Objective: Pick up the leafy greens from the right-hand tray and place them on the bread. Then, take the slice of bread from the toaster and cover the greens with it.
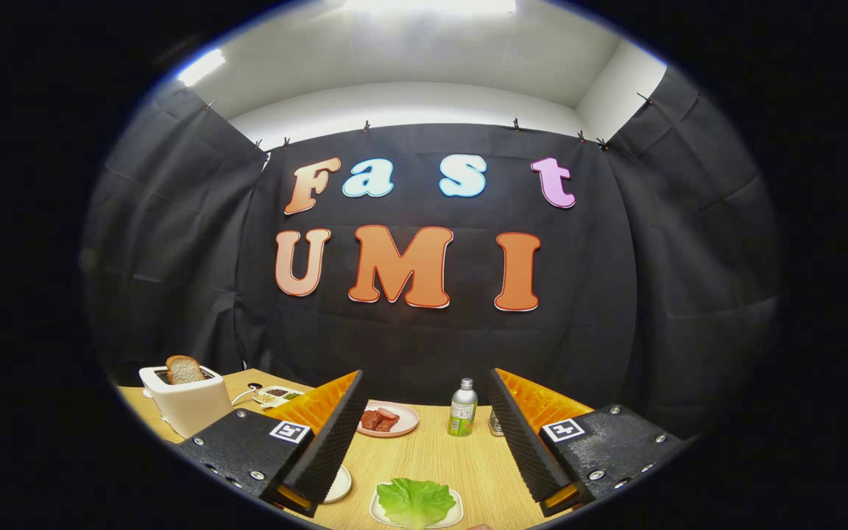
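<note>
A green lettuce leaf (415,500) lies on a small white tray (455,511) on the wooden table, low between my two fingers and close to me. My gripper (424,390) hangs above the table, open wide, with nothing between its fingers. A white toaster (187,401) stands beyond the left finger, and a slice of bread (184,369) sticks up from its slot. The rim of a white plate (341,486) peeks out beside the left finger; what lies on it is hidden.
A pink plate with red meat pieces (387,419) sits further back on the table. A small green-labelled bottle (462,408) stands beside it. A divided dish of seasonings (277,396) lies behind the toaster, by a white cable. The black cloth wall closes the back.
</note>
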